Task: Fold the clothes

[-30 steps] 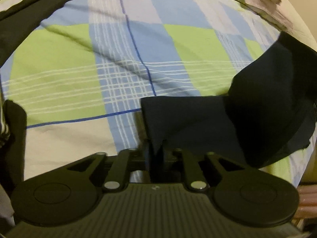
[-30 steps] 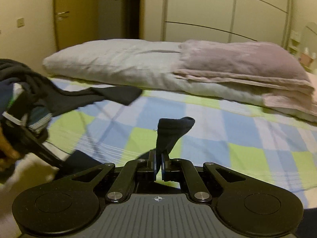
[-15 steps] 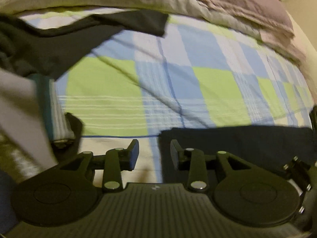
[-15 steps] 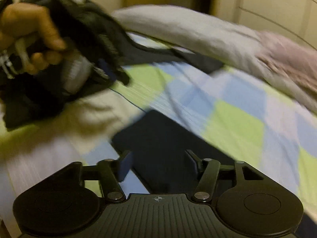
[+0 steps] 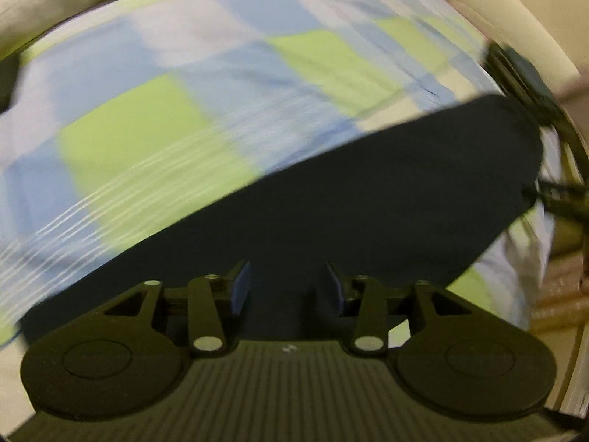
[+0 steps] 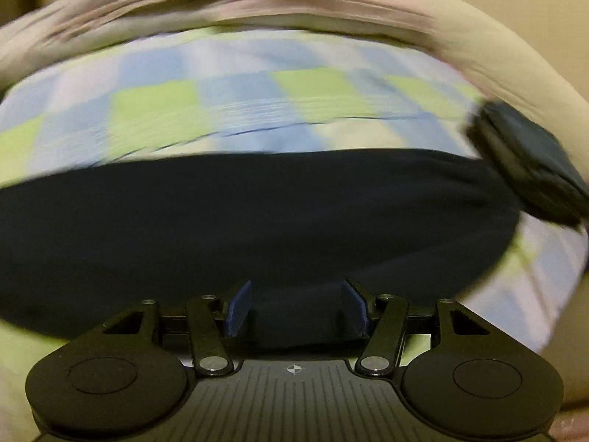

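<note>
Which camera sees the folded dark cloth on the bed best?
The right wrist view. There the folded dark cloth stretches nearly across the whole picture, lying flat on the checked bedsheet. In the left wrist view it runs slanted, and the left gripper hides its near edge.

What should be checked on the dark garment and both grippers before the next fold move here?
1. Left gripper open: ok, its blue pads stand apart with nothing between them.
2. Right gripper open: ok, pads apart, empty.
3. Dark garment lying flat on the checked bedsheet: ok, it spreads as one wide band with no raised bunching visible.
4. Garment edge within reach of each gripper: ok, dark cloth fills the space just ahead of both pairs of fingers.
5. Clear of the folded dark pile at the right: cannot tell, the pile sits at the garment's far end and blur hides any gap.
6. Fold lines straight: cannot tell, both views are motion-blurred.
</note>
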`<state>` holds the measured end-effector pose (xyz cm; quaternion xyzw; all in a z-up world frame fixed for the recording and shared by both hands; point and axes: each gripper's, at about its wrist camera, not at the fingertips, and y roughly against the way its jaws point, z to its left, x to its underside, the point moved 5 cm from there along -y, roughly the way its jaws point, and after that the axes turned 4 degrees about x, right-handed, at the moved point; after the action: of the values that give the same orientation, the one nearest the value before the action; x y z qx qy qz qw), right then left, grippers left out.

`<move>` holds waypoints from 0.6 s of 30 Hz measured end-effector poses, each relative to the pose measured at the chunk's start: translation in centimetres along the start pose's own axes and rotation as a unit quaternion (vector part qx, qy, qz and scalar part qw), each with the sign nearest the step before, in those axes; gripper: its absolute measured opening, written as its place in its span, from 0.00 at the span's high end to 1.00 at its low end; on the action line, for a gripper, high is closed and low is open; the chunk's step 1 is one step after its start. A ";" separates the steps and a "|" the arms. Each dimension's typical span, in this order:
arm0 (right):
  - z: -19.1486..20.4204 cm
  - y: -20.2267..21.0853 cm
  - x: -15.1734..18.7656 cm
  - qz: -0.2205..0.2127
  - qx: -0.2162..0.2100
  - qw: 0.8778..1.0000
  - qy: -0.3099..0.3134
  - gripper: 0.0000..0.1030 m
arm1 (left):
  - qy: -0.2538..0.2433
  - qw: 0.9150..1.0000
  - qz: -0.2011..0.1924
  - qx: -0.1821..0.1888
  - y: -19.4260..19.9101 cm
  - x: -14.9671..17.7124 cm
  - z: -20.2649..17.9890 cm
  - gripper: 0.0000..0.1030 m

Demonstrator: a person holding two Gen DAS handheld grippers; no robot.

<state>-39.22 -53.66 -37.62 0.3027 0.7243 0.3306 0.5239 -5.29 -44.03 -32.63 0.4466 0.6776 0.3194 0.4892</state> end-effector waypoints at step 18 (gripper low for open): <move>-30.5 -11.7 -5.8 0.016 -0.030 0.983 -0.178 0.44 | -0.263 0.958 0.005 0.112 -23.5 -21.8 -33.1 0.46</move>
<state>-67.98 -70.14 -36.63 0.3524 0.6040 0.3017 0.6480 -40.94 -73.21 -34.36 0.5698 0.5546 0.1156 0.5953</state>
